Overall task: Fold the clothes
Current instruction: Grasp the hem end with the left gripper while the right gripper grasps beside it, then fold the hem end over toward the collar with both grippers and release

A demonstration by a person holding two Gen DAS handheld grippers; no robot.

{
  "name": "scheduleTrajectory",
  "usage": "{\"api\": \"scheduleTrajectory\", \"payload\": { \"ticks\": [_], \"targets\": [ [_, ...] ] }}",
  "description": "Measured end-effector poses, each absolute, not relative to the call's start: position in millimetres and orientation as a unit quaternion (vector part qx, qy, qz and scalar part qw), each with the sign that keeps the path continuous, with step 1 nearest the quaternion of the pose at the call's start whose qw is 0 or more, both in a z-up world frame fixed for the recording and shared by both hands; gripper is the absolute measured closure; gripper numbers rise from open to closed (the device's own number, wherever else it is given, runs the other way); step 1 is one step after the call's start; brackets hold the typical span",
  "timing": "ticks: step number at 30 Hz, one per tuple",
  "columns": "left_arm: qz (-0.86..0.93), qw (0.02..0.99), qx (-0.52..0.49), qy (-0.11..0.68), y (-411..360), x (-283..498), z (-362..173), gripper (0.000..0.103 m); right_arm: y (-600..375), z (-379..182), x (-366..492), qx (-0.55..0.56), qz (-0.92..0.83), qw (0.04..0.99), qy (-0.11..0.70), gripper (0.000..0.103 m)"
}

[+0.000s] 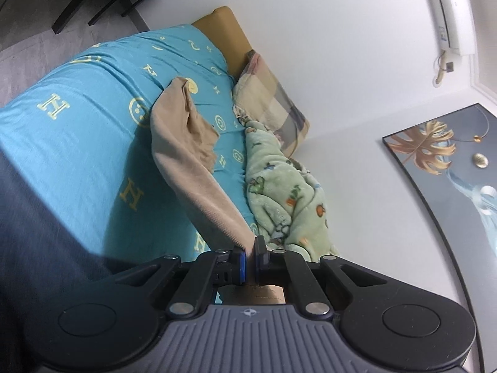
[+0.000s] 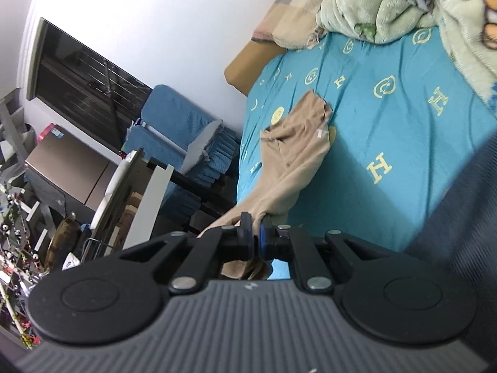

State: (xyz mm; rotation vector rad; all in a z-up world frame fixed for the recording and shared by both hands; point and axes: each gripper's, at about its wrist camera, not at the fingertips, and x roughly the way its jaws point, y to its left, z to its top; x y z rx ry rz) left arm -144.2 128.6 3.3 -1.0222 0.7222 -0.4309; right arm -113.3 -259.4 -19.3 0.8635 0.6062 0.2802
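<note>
Both grippers, left [image 1: 251, 253] and right [image 2: 254, 230], have jaws clamped on the tan garment [image 1: 186, 143], trailing onto the bed [image 1: 77, 143]; keep the edge taut and level while folding it over.

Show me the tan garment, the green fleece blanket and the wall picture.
tan garment [image 1: 186, 161], left wrist view, on its middle stretch.
green fleece blanket [image 1: 279, 192], left wrist view, on its bunched middle.
wall picture [image 1: 435, 152], left wrist view, on the gold leaf.
</note>
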Motion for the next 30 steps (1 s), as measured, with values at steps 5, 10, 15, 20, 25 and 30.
{"api": "scheduleTrajectory", "payload": {
  "ticks": [5, 10, 15, 20, 25, 30],
  "targets": [
    [-0.199, 0.793, -0.464, 0.34, 126.3, -144.4, 7.1, 0.098, -262.6, -22.9, -118.6, 0.424, 0.124, 0.85, 0.287, 0.095],
    [-0.181, 0.8, -0.448, 0.356, 119.5, -86.7, 6.1, 0.097, -269.6, -31.6, -75.6, 0.455, 0.105, 0.835, 0.29, 0.095],
    [-0.16, 0.816, -0.427, 0.355, 111.4, -11.4, 1.7, 0.097, -262.0, -34.0, -6.0, 0.428, 0.09, 0.847, 0.303, 0.095],
    [-0.154, 0.846, -0.383, 0.337, 97.3, 55.4, -2.7, 0.097, -256.8, -43.2, 55.4, 0.39, 0.082, 0.866, 0.301, 0.095],
    [-0.161, 0.886, -0.312, 0.302, 84.4, 110.7, -10.7, 0.097, -251.7, -56.8, 110.1, 0.343, 0.083, 0.891, 0.287, 0.094],
    [-0.159, 0.918, -0.234, 0.277, 74.3, 154.2, -33.1, 0.096, -238.8, -79.4, 156.9, 0.292, 0.085, 0.916, 0.262, 0.094]
  ]
}}
